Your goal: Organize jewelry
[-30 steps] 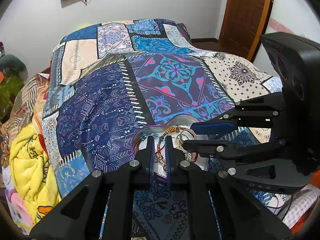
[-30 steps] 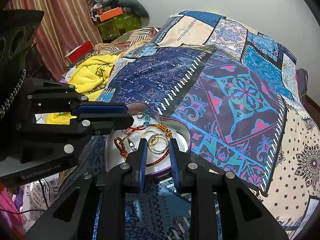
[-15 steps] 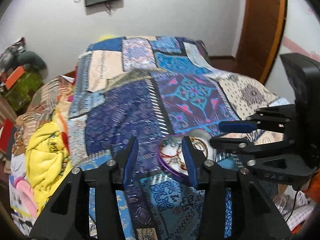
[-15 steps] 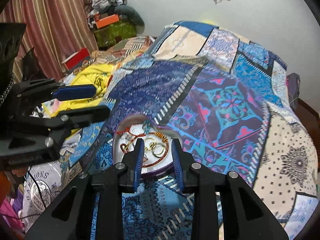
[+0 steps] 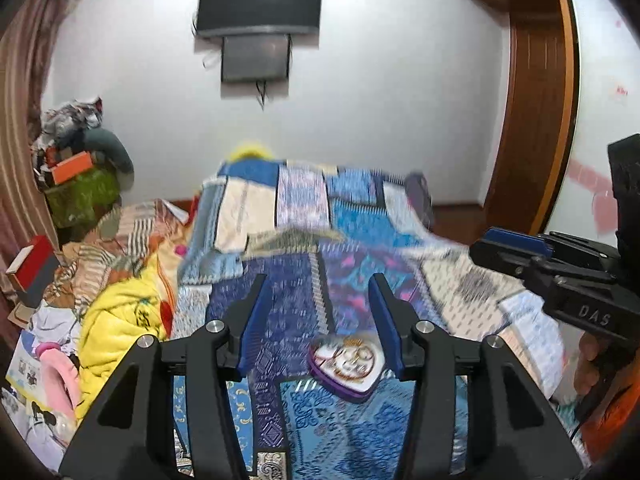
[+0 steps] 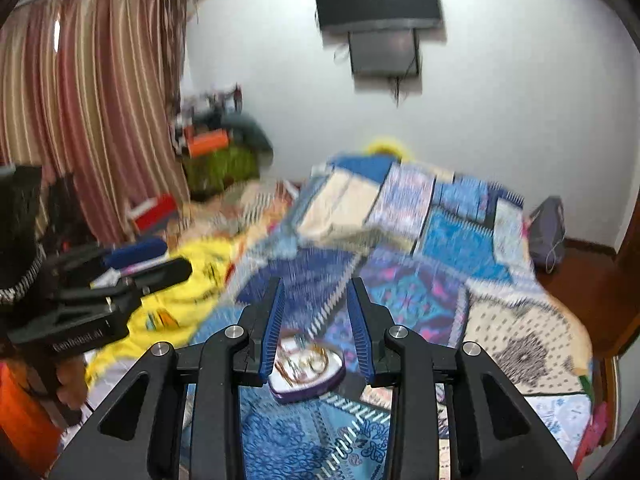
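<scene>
A heart-shaped tray with a purple rim (image 5: 340, 390) lies on the patchwork bedspread. Gold rings and a red-orange bracelet (image 5: 348, 358) rest in it. My left gripper (image 5: 318, 280) hovers well above and short of the tray, its jaws opening with nothing between them. The right wrist view shows the same tray (image 6: 312, 390) and jewelry (image 6: 304, 358) below my right gripper (image 6: 316, 282), whose blue pads stand apart and empty. Each gripper also shows in the other's view, the right gripper (image 5: 486, 250) at the right edge and the left gripper (image 6: 174, 258) at the left edge.
The patchwork bedspread (image 5: 304, 288) covers the bed. A yellow blanket (image 5: 116, 320) and piled clothes lie at its left. A wall screen (image 5: 260, 4), a wooden door (image 5: 536, 120) and striped curtains (image 6: 88, 100) ring the room. A person's hand (image 5: 588, 364) holds the right gripper's handle.
Both grippers have risen and drawn back from the tray, which now looks small and far below. The left jaws went from nearly shut to wide apart; the right jaws parted a little.
</scene>
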A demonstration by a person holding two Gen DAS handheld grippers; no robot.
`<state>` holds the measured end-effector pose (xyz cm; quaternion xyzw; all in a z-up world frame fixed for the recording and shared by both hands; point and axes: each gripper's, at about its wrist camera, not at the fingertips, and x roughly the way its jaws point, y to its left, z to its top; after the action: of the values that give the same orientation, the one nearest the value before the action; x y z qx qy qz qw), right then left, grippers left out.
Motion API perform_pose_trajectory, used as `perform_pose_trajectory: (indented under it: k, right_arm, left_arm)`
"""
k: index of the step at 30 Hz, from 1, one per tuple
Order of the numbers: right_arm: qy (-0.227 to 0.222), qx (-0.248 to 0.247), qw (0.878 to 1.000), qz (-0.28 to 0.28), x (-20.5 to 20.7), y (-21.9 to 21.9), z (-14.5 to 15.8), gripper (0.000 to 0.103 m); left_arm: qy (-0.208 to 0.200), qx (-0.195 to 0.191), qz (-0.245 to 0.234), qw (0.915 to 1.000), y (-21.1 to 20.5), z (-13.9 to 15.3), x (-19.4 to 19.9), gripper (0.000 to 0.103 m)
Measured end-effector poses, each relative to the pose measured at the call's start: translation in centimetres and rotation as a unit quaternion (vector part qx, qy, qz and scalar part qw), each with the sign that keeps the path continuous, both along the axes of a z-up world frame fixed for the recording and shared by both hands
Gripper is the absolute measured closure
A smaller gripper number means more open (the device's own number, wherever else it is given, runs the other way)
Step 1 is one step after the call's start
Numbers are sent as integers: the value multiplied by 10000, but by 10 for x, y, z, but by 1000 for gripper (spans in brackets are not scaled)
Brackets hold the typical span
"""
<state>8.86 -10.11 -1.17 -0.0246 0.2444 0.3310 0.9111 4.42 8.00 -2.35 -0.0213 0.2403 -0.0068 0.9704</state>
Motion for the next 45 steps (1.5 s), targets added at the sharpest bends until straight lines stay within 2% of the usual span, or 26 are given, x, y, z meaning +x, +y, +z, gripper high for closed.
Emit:
perform_pose_trajectory:
  k: [4,6,7,9,11,13,15,17,19,20,22,24,45]
  right_arm:
    - [-596,339,9976,-126,-34,-15,32,73]
    - [-819,445,9955,-185,-46,-19,42,62]
    - [-1089,566,9920,-304,-63,-23,52,59]
    - [-1254,622,9894,-390,-72,-25,56,50]
    - [-1374,684,9870,-476,-82,-27,61,44]
    - [-1403,714,9862,-513,-85,-27,62,37]
    - [-1450,776,9845,-607,-87,-29,62,26]
    - [-1499,828,9824,-753,-89,-31,62,21]
    - [-1549,833,9807,-859,-92,-31,62,16]
    - [-1549,833,9807,-859,-92,-31,62,15]
    - [-1655,748,9784,-990,-97,-30,63,10]
    - [-1685,732,9775,-1040,-101,-31,62,2]
    - [-1559,698,9801,-1014,-105,-39,53,1]
  left_arm:
    - [-597,179,246,9978,-12,28,-33,49]
    - [-858,180,324,9956,-17,39,-48,46]
    - [-981,183,364,9943,-19,44,-56,45]
    - [-1177,223,423,9919,-24,52,-69,43]
    - [-1350,268,478,9893,-28,58,-80,37]
    - [-1512,290,528,9867,-31,63,-91,25]
    - [-1657,314,541,9842,-34,66,-99,19]
    - [-1713,373,555,9830,-37,66,-104,15]
    - [-1728,435,583,9823,-40,66,-107,4]
    - [-1741,451,600,9819,-41,65,-108,2]
    - [-1757,471,639,9812,-42,65,-110,0]
    - [-1726,478,665,9816,-43,63,-111,0]
    - [-1662,420,787,9821,-45,60,-110,0]
